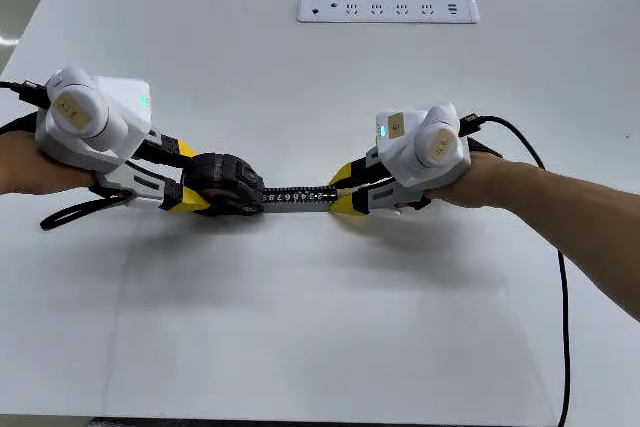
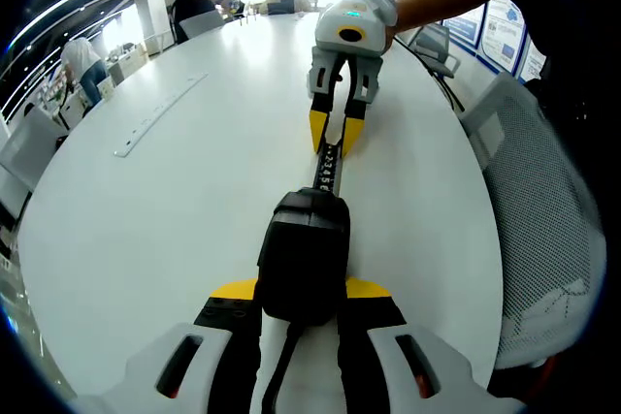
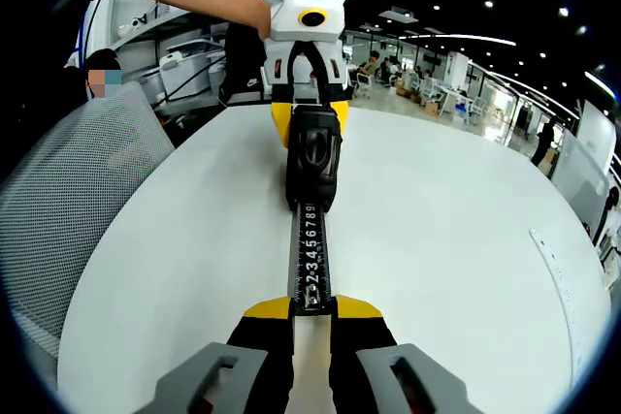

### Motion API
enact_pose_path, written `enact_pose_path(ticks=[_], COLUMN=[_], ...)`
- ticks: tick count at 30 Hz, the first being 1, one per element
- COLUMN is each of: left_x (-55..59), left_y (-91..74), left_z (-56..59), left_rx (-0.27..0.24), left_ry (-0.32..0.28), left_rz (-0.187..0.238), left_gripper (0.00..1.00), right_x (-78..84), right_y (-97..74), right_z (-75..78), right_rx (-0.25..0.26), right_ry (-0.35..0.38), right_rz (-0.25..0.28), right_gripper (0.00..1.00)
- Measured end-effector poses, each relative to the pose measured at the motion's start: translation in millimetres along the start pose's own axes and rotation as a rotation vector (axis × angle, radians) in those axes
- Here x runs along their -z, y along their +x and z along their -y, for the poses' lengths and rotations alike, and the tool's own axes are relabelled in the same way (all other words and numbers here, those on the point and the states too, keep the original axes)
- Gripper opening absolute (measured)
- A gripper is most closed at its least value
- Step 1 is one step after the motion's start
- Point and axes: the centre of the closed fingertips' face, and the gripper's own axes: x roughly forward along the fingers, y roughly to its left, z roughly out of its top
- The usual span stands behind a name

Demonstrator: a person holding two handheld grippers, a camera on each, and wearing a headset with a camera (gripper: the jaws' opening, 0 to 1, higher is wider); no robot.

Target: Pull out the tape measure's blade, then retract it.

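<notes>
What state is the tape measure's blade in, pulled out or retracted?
Pulled out partway: a short numbered stretch of blade runs from the case in the left gripper to the right gripper, shut on its end.

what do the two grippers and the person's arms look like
The left gripper and the right gripper look alike: a rounded white housing with tan stickers and a small green light, and black jaws tipped in yellow. A black cable runs from the right one, and another leaves the left. The forearms are bare to the frame edge.
</notes>
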Motion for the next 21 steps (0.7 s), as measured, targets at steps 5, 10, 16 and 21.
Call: enact_pose_path(ticks=[5, 10, 16, 21], left_x=[-0.3, -0.3, -0.5, -0.6], left_y=[-0.1, 0.1, 0.0, 0.2], left_z=[0.0, -0.3, -0.4, -0.7], left_rx=[0.002, 0.002, 0.003, 0.005], left_ry=[0.0, -0.001, -0.001, -0.001], left_rz=[0.002, 0.003, 0.001, 0.001], left_gripper=[0.24, 0.24, 0.24, 0.24], right_x=[4.0, 9.9, 17.9, 20.1], right_y=[-3.9, -9.3, -16.0, -21.1], right_z=[-0.1, 1.2, 2.3, 0.8], right_rx=[0.002, 0.004, 0.008, 0.013], right_ry=[0.004, 0.002, 0.006, 0.017], right_rz=[0.001, -0.004, -0.008, -0.005], right_gripper=[0.1, 0.1, 0.1, 0.1])
